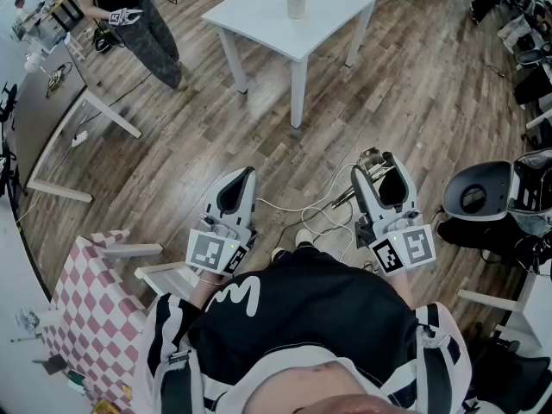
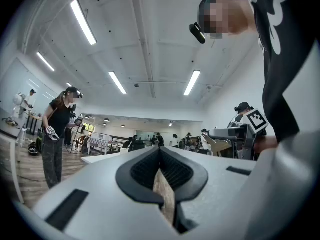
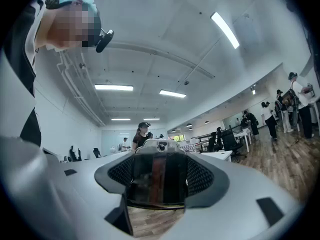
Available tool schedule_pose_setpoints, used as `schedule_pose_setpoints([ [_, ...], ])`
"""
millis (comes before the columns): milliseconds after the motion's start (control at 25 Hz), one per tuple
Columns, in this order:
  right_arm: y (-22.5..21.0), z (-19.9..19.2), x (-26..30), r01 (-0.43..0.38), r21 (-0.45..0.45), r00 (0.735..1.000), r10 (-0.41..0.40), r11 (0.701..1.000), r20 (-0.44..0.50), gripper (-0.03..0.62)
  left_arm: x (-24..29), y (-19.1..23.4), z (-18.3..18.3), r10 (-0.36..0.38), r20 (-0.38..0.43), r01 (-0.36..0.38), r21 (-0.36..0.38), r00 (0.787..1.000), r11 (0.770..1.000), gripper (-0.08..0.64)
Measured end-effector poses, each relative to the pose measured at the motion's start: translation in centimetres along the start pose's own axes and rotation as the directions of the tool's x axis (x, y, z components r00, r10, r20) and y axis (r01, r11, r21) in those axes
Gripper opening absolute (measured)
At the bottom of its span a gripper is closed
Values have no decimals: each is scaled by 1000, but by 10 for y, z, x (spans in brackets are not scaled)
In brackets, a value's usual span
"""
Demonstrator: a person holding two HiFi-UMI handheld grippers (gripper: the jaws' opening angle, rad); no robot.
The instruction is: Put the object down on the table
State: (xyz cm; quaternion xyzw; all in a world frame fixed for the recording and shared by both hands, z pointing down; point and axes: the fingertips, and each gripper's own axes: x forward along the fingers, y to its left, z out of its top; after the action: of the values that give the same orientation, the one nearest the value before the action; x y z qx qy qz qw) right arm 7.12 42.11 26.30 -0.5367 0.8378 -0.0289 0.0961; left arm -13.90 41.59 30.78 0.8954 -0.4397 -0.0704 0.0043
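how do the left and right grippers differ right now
The left gripper has its fingers shut with nothing between them. The right gripper has its fingers spread wide, clamped on a dark see-through object. In the head view that object sticks out past the right gripper's tip, while the left gripper's tip is bare. Both are white with black pads, held over the wooden floor.

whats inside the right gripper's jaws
A dark see-through object with a metal top is clamped in the right gripper. The jaws cover its sides; what it holds cannot be told.
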Motion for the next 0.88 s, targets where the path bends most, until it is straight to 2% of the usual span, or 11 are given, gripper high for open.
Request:
schedule_pose_setpoints([
  [160,4,-1,0,1,-27,1000,-1,1000,-11,293,-2,2,1,15,-4,-15,-19,1000,1000,5],
  [280,2,-2,4,-15,-1,1000,15,1000,-8,292,-1,4,-1,26,-5,-26,-21,1000,999,5],
  [600,-5,-5,8,-19,-6,1000,19,1000,-21,292,7,1,-8,19,-19,-19,3,1000,1000,5],
  [880,-16,-18,17,-39,-9,997,39,999,-74,293,25,-1,-15,7,-38,-5,31,999,999,5],
])
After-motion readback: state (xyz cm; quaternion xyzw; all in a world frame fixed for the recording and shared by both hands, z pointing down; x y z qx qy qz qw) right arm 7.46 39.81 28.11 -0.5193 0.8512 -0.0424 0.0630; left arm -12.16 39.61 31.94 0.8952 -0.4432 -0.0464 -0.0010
